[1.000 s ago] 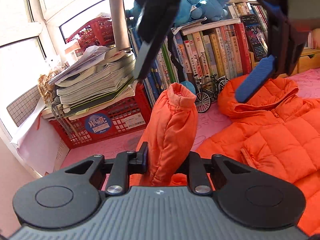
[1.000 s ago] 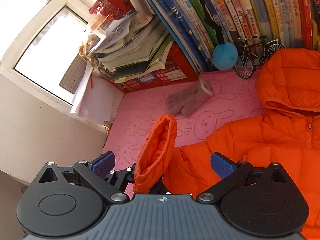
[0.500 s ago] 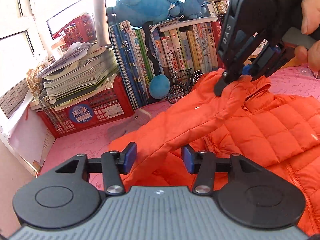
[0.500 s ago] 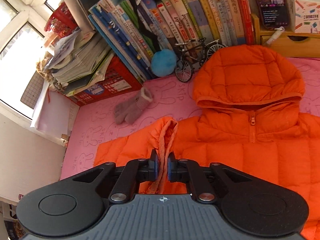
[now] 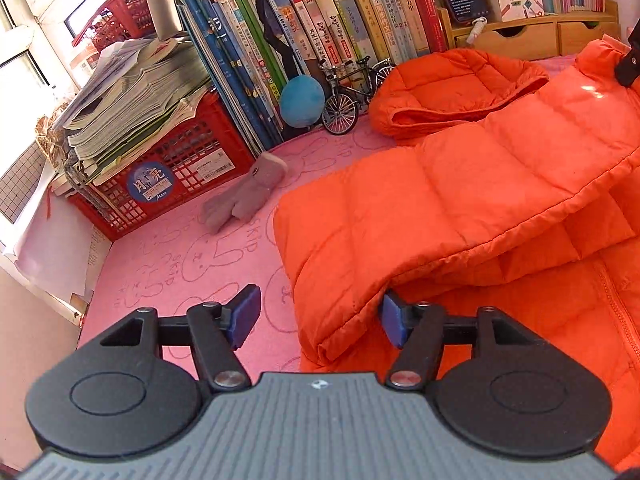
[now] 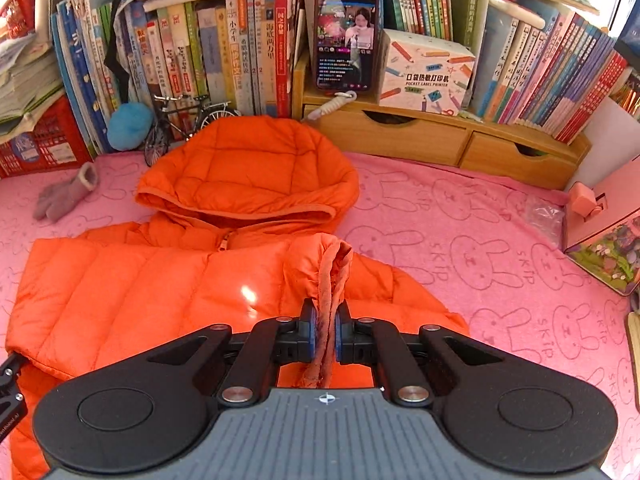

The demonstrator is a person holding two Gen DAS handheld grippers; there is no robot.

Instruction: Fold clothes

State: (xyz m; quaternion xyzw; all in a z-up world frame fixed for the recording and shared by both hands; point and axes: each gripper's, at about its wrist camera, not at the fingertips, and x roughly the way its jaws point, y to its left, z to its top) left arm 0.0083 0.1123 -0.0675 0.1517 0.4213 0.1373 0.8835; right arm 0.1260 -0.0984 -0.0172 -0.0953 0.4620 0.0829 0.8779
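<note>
My right gripper (image 6: 325, 334) pinched the orange quilted puffer jacket's (image 5: 480, 184) sleeve cuff (image 6: 334, 276), while my left gripper's (image 5: 316, 318) fingers (image 5: 244, 314) had just been opening, released.

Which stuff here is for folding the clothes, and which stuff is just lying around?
For the folding: orange puffer jacket; its sleeve cuff, pinched by the right gripper; left gripper, open beside the folded sleeve.

Just lying about: grey glove, toy bicycle, phone, red crate, books.
</note>
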